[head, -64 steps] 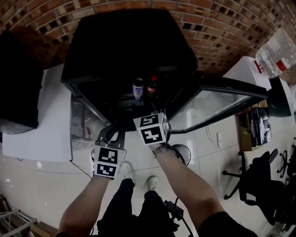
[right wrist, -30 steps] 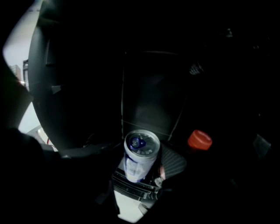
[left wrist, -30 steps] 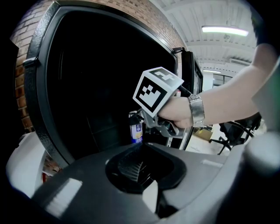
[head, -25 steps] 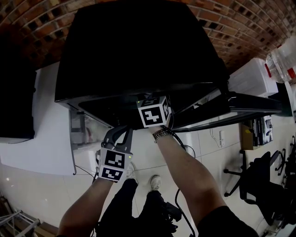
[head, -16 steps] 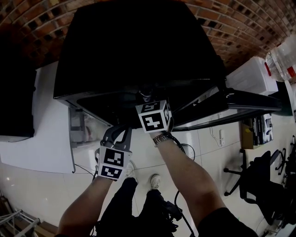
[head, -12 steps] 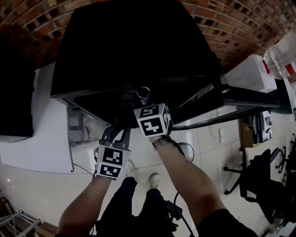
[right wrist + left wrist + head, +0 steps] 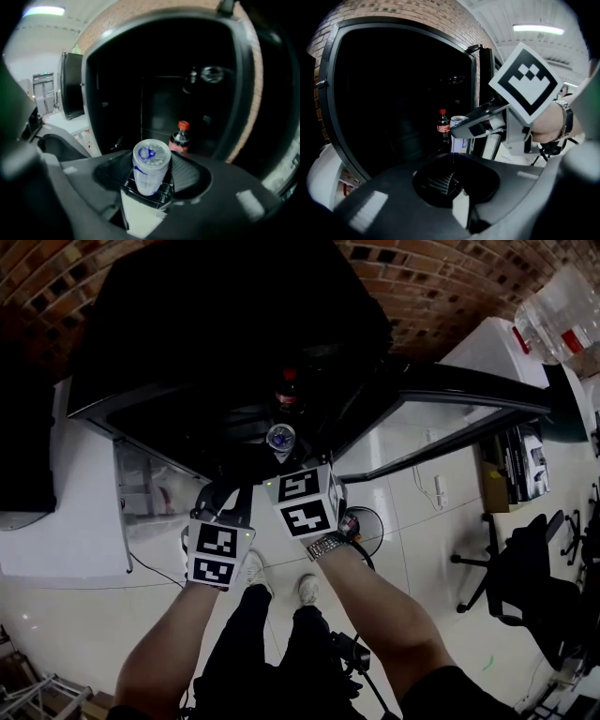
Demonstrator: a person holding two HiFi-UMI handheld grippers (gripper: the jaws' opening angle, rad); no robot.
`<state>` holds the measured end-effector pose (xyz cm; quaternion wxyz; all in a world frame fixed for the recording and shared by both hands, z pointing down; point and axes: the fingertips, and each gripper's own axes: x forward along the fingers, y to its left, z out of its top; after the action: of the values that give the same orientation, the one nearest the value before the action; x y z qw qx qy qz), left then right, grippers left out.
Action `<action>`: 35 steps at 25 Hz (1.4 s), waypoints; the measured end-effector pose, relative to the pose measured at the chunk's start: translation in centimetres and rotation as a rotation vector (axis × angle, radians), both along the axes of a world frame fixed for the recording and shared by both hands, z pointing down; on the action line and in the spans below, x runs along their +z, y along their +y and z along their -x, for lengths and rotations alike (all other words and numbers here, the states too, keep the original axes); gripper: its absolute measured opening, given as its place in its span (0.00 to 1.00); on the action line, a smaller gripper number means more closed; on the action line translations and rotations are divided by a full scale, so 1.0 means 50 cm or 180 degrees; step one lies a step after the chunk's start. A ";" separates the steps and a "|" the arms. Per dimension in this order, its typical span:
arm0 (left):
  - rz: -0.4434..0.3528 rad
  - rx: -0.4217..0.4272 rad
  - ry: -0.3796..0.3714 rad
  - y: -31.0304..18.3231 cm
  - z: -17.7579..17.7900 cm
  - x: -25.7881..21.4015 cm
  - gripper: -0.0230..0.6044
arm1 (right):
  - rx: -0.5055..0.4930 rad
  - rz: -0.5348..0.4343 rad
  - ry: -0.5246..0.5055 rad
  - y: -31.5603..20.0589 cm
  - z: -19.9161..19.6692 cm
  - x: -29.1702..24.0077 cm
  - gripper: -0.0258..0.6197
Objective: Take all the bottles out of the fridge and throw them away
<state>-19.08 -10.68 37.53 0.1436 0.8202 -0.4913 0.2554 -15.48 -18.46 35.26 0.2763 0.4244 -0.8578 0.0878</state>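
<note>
Silver drink can with a blue ring pull (image 7: 150,168) now sits pinched between the jaws of the right gripper (image 7: 149,186). It is out past the front edge of the black fridge (image 7: 216,315), whose glass door (image 7: 441,427) hangs wide open. Moments ago the can stood on the shelf inside, just beside the dark cola bottle with the red cap (image 7: 179,137). That bottle is now alone on the shelf, upright and well back from the opening. The left gripper (image 7: 452,158) hangs just beside the right one, its claw pressed together on nothing. By my reckoning one item is out and bound for a bin I cannot spot. The cola bottle still waits for the next reach.
</note>
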 end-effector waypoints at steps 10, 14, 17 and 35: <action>0.0078 0.0176 -0.0025 0.056 -0.130 0.027 0.04 | 0.0099 0.0127 -0.0064 0.137 -0.142 0.021 0.43; 0.0106 0.0306 -0.0016 0.081 -0.209 0.043 0.04 | 0.0182 0.0213 -0.0027 0.188 -0.221 0.055 0.42; 0.0161 0.0428 -0.0002 0.105 -0.277 0.067 0.04 | 0.0277 0.0309 -0.0001 0.225 -0.286 0.092 0.42; 0.0606 0.0979 -0.0062 0.251 -0.586 0.290 0.04 | 0.0661 0.0919 0.0199 0.410 -0.594 0.390 0.42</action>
<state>10.24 1.89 52.05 0.1750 0.8659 -0.3350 0.3277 14.23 2.04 54.75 0.3504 0.4692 -0.7788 0.2247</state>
